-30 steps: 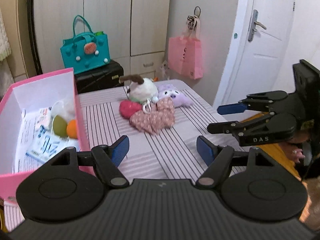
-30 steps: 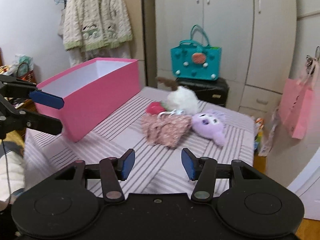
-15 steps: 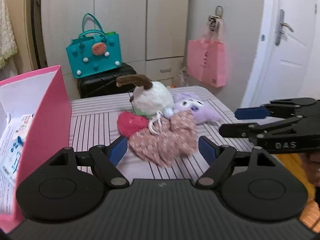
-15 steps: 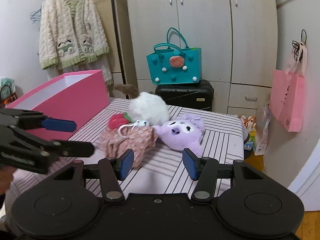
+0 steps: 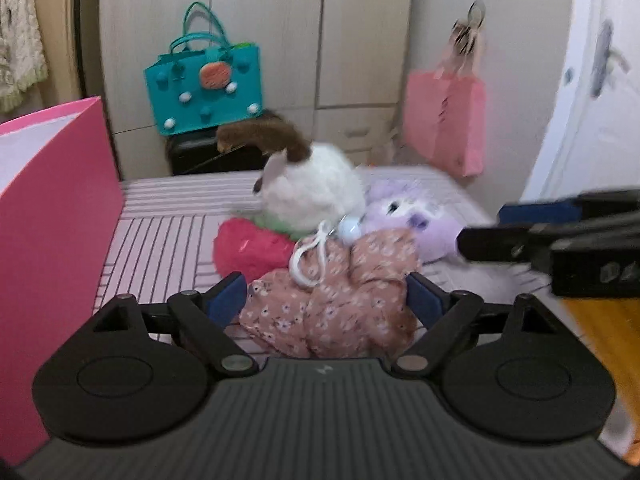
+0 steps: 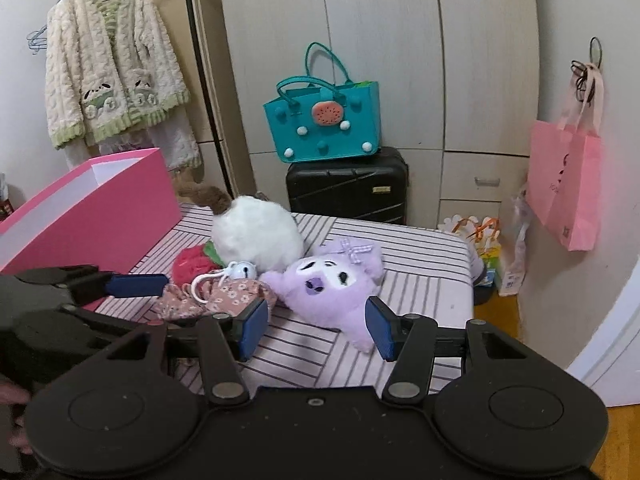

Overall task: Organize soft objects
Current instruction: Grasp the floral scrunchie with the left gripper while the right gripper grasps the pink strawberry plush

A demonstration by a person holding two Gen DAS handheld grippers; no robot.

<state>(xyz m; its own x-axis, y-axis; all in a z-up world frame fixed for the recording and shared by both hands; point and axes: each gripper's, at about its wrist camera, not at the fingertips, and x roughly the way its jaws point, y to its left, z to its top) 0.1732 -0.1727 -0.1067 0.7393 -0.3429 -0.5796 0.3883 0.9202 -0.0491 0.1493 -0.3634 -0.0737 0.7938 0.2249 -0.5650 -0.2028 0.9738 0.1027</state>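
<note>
Grab step, nothing held yet. Left gripper [image 5: 326,294] fingers are spread wide around the flowery pouch [image 5: 340,304] on the striped counter [image 6: 420,248]. Right gripper [image 6: 316,330] fingers are apart by the purple plush [image 6: 328,284]. Next: fingers to be shut on pouch, then it's lifted to the pink box [image 5: 52,216].

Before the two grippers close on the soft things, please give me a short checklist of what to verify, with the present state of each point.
1. Left gripper jaws open: ok.
2. Floral cloth pouch lies between the left jaws: ok, one pad on each side.
3. Right gripper jaws open: ok.
4. Purple plush centred between the right jaws: not ok, only its lower part reaches the gap.
5. White loop on the pouch free of the white plush: cannot tell, they overlap.
6. Pink box open on top to receive things: ok.
</note>
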